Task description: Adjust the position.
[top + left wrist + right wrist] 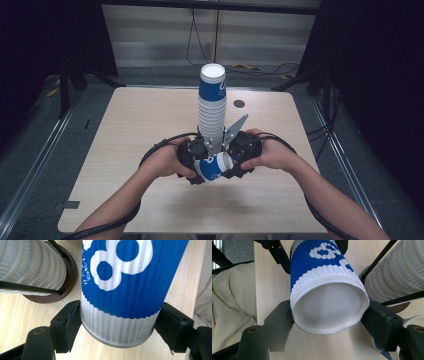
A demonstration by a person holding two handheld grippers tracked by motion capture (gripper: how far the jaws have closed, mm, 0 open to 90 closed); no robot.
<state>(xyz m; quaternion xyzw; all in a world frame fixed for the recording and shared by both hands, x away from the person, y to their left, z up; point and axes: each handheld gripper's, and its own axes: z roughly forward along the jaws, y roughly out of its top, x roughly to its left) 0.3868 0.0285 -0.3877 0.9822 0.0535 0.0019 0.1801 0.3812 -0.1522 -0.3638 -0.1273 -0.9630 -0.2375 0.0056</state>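
Over a pale wooden table [125, 150], our left gripper [117, 322] and right gripper [327, 317] both clamp one blue-and-white ribbed paper cup [214, 167]; squeezing harder risks crushing its rim.

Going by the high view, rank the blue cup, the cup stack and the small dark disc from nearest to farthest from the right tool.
1. Blue cup: lying between both tools, gripped by the right tool.
2. Cup stack: upright just behind.
3. Small dark disc: far side of the table.

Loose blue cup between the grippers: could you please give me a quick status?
Left gripper shut on loose cup base. Right gripper shut on its rim, squeezing it oval. Cup stack upright right behind.
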